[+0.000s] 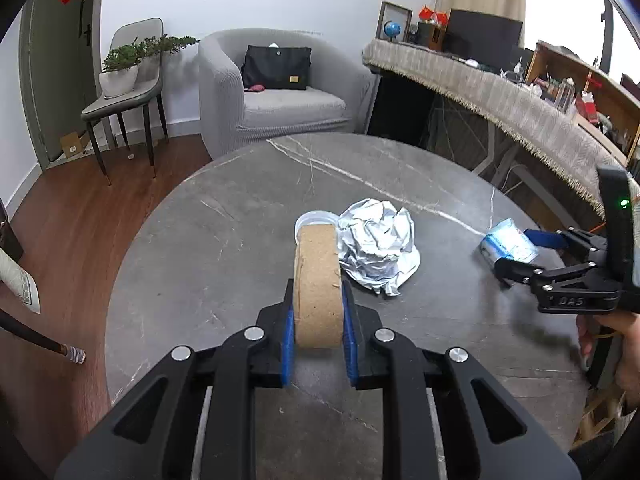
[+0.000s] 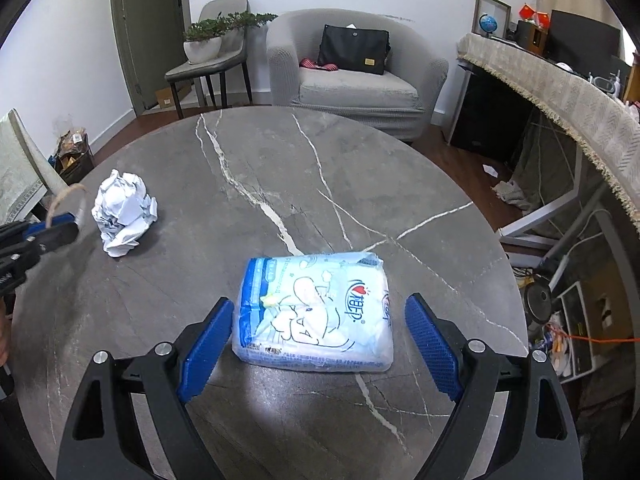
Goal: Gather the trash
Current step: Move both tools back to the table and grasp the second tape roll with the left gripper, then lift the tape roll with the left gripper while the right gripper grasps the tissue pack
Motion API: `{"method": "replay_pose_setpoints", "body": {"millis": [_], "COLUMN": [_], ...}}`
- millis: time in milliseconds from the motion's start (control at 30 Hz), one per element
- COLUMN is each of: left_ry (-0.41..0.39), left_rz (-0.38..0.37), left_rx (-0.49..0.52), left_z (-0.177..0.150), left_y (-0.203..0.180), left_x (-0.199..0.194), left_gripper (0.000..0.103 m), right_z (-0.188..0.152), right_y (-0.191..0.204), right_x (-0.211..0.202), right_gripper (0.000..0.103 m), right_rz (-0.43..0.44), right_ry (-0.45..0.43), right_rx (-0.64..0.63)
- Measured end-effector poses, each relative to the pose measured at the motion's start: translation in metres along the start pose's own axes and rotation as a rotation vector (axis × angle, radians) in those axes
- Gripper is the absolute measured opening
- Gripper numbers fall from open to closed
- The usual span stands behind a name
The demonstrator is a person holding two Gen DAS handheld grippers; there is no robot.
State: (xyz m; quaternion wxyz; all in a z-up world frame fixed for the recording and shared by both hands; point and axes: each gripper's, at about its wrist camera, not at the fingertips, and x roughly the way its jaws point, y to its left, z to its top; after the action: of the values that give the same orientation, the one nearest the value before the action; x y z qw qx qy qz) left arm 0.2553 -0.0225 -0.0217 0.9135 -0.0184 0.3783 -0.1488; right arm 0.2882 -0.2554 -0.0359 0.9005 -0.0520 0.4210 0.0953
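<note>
My left gripper (image 1: 318,294) is shut on a brown cork-coloured roll (image 1: 318,280) that stands on edge over the round grey marble table (image 1: 192,248). A clear plastic lid (image 1: 316,217) shows just behind the roll. A crumpled ball of white paper (image 1: 378,248) (image 2: 124,212) lies right beside it. My right gripper (image 2: 320,304) (image 1: 520,254) stands open around a light-blue tissue pack (image 2: 316,316) (image 1: 508,244) lying flat on the table (image 2: 360,180); its blue pads (image 2: 208,344) are on both sides of the pack without touching it. The left gripper (image 2: 52,232) shows at the right wrist view's left edge.
A grey armchair (image 1: 280,104) with a black bag stands beyond the table. A chair (image 1: 124,100) with potted plants is to its left. A long desk with a fringed cloth (image 1: 500,96) runs along the right. A hand (image 1: 616,344) holds the right gripper.
</note>
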Motion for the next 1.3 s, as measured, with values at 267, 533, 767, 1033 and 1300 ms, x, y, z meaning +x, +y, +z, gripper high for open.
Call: {"method": "replay_pose_setpoints", "body": {"millis": [267, 533, 767, 1033, 1300], "left_ry": [-0.017, -0.024, -0.049, -0.047, -0.002], "left_rz": [0.012, 0.056, 0.128, 0.167, 0.181], "left_rx": [-0.005, -0.022, -0.023, -0.063, -0.069], "left_z": [-0.012, -0.032, -0.058, -0.095, -0.141], "left_y": [-0.003, 0.007, 0.014, 0.026, 0.033], "left_x": [-0.021, -0.052, -0.083, -0.116, -0.129], "left_gripper": [0.022, 0.022, 0.022, 0.022, 0.022], "right_z": [-0.003, -0.014, -0.028, -0.049, -0.074], "right_y": [0.002, 0.023, 0.049, 0.091, 0.138], "right_x": [-0.001, -0.026, -0.045, -0.082, -0.120], "right_gripper": [0.073, 0.072, 0.072, 0.072, 0.072], "right_rz": [-0.013, -0.002, 0.044, 0.152, 0.222], "right_ry": [0.003, -0.058, -0.091, -0.178, -0.240], "right_rx": [0.007, -0.012, -0.043, -0.082, -0.143]}}
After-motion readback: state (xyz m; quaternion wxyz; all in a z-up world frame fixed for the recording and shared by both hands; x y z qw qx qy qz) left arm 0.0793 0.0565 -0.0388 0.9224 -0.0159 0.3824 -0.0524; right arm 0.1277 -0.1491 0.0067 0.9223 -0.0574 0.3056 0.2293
